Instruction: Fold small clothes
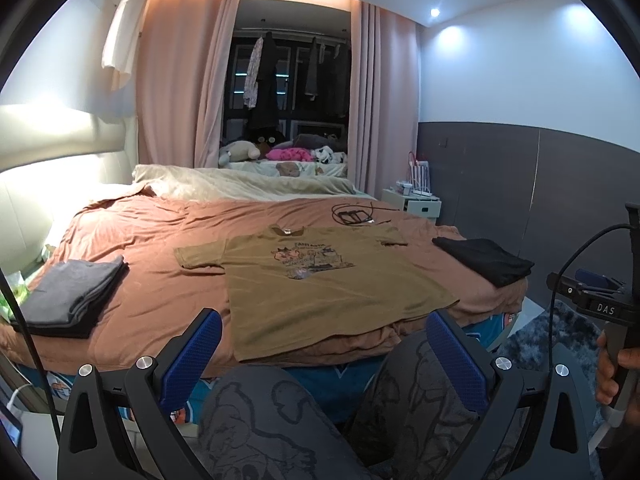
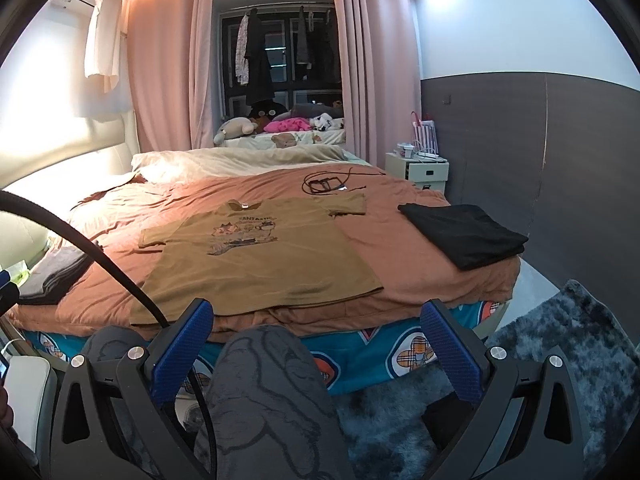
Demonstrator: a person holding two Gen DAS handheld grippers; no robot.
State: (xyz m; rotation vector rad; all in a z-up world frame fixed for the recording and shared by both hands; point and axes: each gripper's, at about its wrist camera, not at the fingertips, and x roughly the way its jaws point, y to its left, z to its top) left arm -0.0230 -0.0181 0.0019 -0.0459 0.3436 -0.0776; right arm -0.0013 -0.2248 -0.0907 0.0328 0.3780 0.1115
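Observation:
An olive-brown T-shirt (image 1: 316,276) (image 2: 260,256) with a cartoon print lies spread flat, face up, on the brown bedspread (image 1: 160,240) (image 2: 420,268), its hem at the near bed edge. My left gripper (image 1: 324,320) hangs open short of the bed, above the person's patterned trouser knees (image 1: 260,412), holding nothing. In the right wrist view my right gripper (image 2: 316,314) is open too, empty, just before the bed edge. The right gripper's body shows at the far right of the left wrist view, in a hand (image 1: 612,364).
Folded grey clothes (image 1: 72,296) (image 2: 56,272) are stacked at the bed's left, a folded black garment (image 1: 488,260) (image 2: 464,232) at its right. Black cables (image 1: 356,214) (image 2: 324,184) lie beyond the shirt. A nightstand (image 2: 424,168) and shaggy rug (image 2: 560,352) sit right.

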